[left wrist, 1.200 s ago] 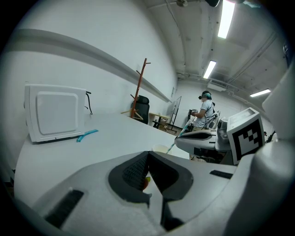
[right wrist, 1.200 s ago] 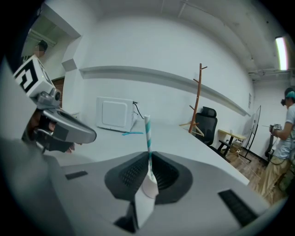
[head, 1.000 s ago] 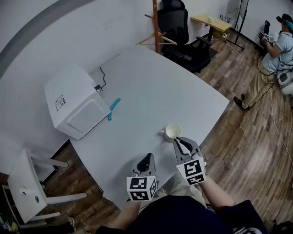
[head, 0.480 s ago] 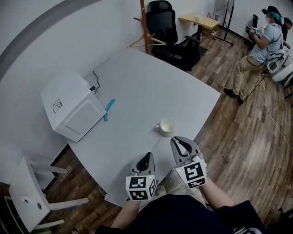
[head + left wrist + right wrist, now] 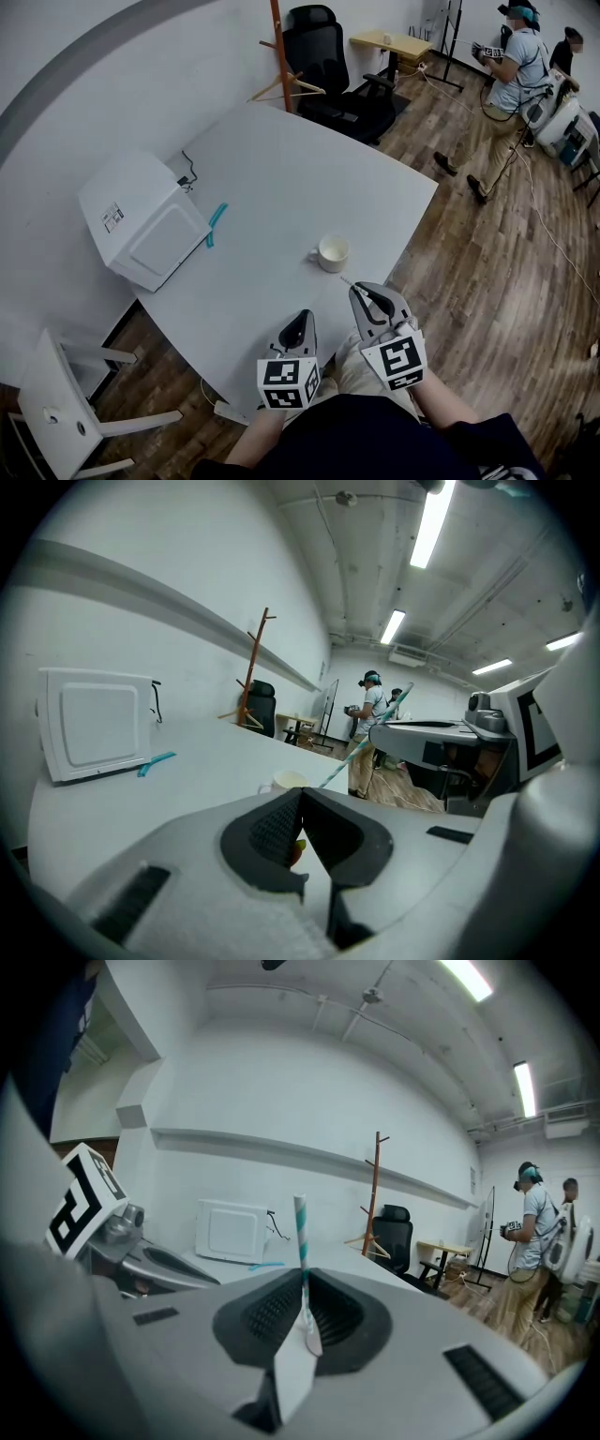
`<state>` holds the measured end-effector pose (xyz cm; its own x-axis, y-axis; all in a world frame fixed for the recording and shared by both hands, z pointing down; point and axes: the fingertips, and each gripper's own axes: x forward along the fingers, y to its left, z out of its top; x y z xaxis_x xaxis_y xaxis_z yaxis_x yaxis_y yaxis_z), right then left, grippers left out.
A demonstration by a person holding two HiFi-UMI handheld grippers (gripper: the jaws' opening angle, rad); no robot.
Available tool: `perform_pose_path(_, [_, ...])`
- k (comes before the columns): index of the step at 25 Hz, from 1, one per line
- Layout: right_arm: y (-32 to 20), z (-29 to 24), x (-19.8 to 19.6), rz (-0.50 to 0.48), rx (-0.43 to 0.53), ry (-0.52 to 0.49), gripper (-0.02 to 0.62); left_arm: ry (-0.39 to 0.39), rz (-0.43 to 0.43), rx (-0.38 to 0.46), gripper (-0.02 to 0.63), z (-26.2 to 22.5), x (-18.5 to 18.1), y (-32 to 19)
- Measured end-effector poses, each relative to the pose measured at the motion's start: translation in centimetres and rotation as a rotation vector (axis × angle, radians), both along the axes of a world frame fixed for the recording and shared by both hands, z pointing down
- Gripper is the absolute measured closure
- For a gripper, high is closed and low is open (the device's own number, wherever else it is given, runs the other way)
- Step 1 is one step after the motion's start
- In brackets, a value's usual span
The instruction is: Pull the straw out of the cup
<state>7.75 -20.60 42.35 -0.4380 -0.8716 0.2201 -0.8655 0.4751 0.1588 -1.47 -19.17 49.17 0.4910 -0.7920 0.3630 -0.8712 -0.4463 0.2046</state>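
A white cup stands on the white table, near its front edge. My right gripper hovers just in front of the cup, shut on a teal-and-white striped straw. The straw is free of the cup and pokes out past the jaws toward it. In the left gripper view the straw slants up to the right of the cup. My left gripper hangs shut beside the right one, over the table's edge, holding nothing that I can make out.
A white box-shaped appliance sits at the table's left with a black cable behind it. A teal strip lies next to it. A black office chair and coat stand are beyond the table. A white chair stands lower left. People are far right.
My right gripper has drawn back from the cup's rim toward me with the straw in it, and the gap to the cup has widened. The left gripper has stayed put.
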Motion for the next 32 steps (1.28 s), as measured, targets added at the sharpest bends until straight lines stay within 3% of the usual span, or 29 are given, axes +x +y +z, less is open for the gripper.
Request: perform_pose_path(32, [2.1,-0.3,-0.3,-0.005,0.004,-0.015,0.554,0.003,0.026,0.015,0.591,-0.5,0.1,1.3])
